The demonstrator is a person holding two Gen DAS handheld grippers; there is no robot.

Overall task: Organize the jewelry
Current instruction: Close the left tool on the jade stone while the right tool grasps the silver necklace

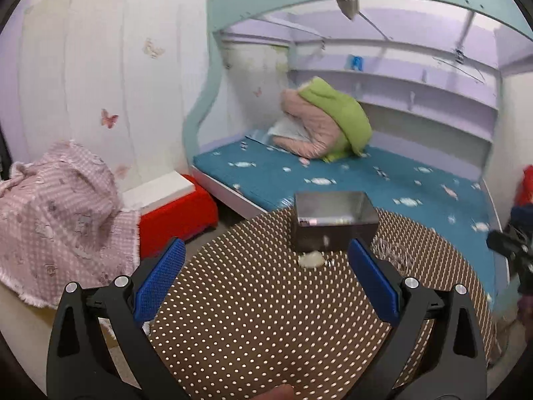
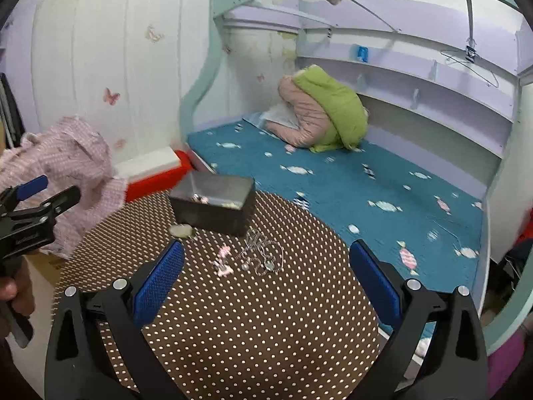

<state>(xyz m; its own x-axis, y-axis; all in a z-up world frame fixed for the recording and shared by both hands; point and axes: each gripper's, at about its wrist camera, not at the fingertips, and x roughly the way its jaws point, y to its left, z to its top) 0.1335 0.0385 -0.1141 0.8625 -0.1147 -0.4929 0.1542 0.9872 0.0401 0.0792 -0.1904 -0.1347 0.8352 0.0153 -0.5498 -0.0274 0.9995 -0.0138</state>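
A dark metal box (image 1: pixel 334 221) (image 2: pixel 213 201) stands on the far part of a round table with a brown dotted cloth (image 1: pixel 266 316) (image 2: pixel 250 316); a few small pieces lie inside it. A pale round piece (image 1: pixel 311 260) (image 2: pixel 181 231) lies just in front of the box. Silver chains (image 2: pixel 263 255) (image 1: pixel 393 253) and small pink pieces (image 2: pixel 223 261) lie loose on the cloth to the right of it. My left gripper (image 1: pixel 266 286) is open and empty, short of the pale piece. My right gripper (image 2: pixel 266 283) is open and empty, near the chains.
A bunk bed with a blue mattress (image 1: pixel 366 180) and a pink and green pillow (image 1: pixel 326 123) stands behind the table. A pink checked cloth (image 1: pixel 56 213) and a red box (image 1: pixel 176 213) are to the left. The left gripper shows at the left edge of the right wrist view (image 2: pixel 30 213).
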